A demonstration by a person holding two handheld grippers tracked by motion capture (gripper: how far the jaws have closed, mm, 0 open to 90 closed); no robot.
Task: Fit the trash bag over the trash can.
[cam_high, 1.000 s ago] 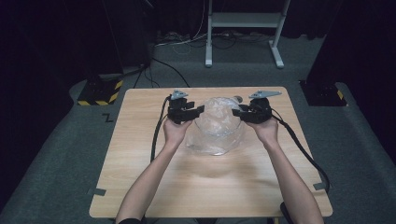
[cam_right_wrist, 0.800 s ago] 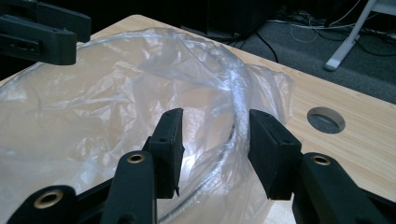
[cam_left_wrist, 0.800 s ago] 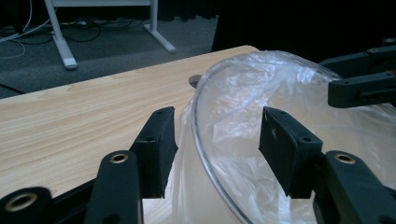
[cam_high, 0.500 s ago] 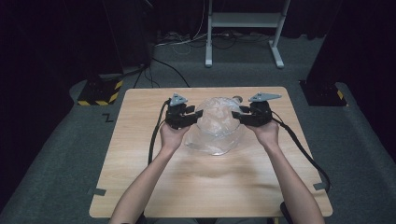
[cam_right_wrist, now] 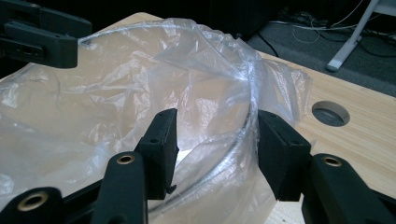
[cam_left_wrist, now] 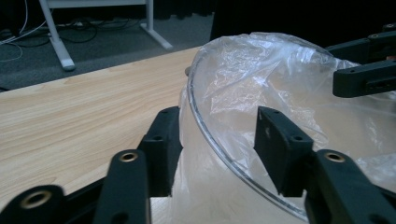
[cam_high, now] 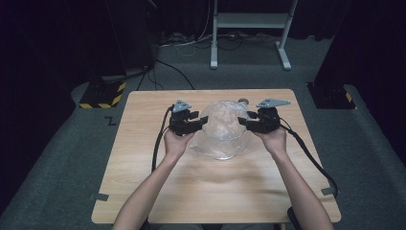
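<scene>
**Ana:** Two grippers, one bowl. The clear bowl (cam_high: 221, 129) sits mid-table toward the far edge, and a thin plastic bag (cam_high: 218, 143) is draped in it and spills over its rim onto the wooden table (cam_high: 143, 191). What is the step, as you read it?

**Ben:** I judge it to be lining the bowl: settling the film over the rim on both sides. The left gripper (cam_high: 196, 125) is at the bowl's left edge, the right gripper (cam_high: 246, 122) at its right edge, facing each other across it.

**Ana:** Are they clamped on anything?

**Ben:** No. In the left gripper view the left gripper (cam_left_wrist: 217, 140) has its jaws spread, one outside the wall and one inside, with the rim (cam_left_wrist: 205, 126) and film running between them untouched. In the right gripper view the right gripper (cam_right_wrist: 217, 140) is likewise released and straddles the rim (cam_right_wrist: 247, 121) and a fold of bag (cam_right_wrist: 140, 84).

**Ana:** So how to do it well?

**Ben:** Pinch the film only, just below the lip, rather than the hard wall; a clear bowl would likely slip or skate under a squeeze. Close both sides together so the bowl is not nudged sideways. Then draw the film outward and down evenly, since thin plastic will probably bunch or tear if one side pulls first.

**Ana:** Anything nearby to mind?

**Ben:** A round cable hole (cam_right_wrist: 330, 113) in the tabletop lies just beyond the bag on the right; keep loose film from catching there.
</scene>
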